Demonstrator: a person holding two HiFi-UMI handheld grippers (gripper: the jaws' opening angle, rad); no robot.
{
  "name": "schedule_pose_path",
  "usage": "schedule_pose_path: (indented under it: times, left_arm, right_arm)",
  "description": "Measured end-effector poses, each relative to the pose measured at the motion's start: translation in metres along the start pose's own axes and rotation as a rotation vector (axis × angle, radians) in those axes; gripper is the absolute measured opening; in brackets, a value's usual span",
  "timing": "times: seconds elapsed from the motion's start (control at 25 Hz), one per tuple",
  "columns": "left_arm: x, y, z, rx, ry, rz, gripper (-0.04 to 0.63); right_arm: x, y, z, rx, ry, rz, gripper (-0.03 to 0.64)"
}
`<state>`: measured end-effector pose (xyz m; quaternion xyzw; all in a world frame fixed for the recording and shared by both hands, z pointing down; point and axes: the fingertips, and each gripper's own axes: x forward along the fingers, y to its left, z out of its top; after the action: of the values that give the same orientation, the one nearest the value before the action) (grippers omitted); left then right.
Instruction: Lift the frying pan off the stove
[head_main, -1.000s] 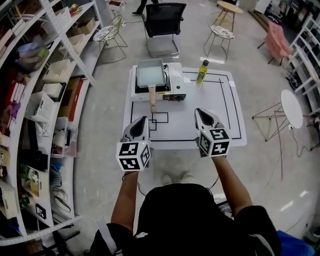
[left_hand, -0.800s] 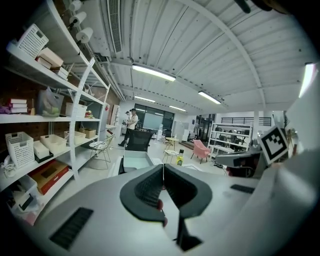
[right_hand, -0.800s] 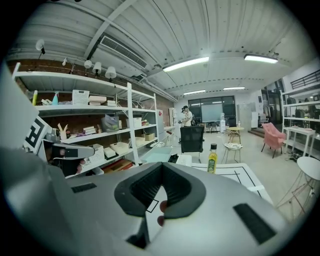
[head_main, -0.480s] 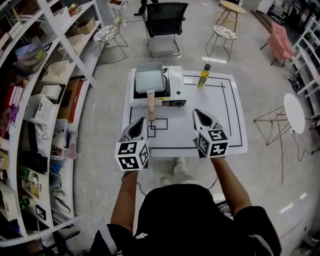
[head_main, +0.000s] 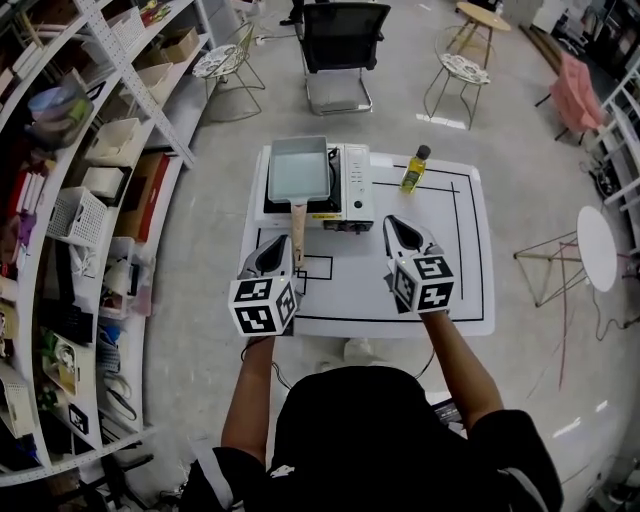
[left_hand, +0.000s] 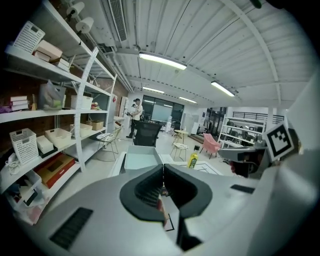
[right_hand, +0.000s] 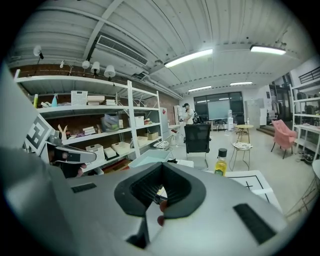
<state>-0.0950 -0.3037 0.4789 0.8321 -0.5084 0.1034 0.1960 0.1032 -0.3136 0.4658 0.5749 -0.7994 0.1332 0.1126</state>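
A rectangular frying pan (head_main: 298, 168) with a pale teal inside sits on a white portable stove (head_main: 349, 196) at the far left of a low white table (head_main: 440, 280). Its wooden handle (head_main: 297, 226) points toward me. My left gripper (head_main: 279, 247) is shut and empty, its tip just to the left of the handle's near end and apart from it. My right gripper (head_main: 398, 226) hovers over the table to the right of the stove, shut and empty too. The pan (left_hand: 140, 160) shows beyond the left gripper (left_hand: 163, 168). The right gripper (right_hand: 161, 165) has the pan (right_hand: 150, 157) ahead.
A yellow oil bottle (head_main: 413, 168) stands on the table right of the stove. Open shelving (head_main: 80, 190) with baskets and boxes runs along the left. A black office chair (head_main: 340, 35) and wire stools (head_main: 462, 68) stand beyond the table. A round white side table (head_main: 596, 235) is at right.
Both grippers have moved forward over the table toward the stove. The left tip now lies beside the pan handle's near end. Both stayed shut.
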Motion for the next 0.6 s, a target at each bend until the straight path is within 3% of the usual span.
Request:
schedule_pose_path:
  times: [0.6]
  left_arm:
    - [0.061,0.015,-0.016,-0.057,0.178,0.080,0.032]
  right_arm:
    - [0.062,-0.037,-0.002,0.025,0.050,0.087,0.002]
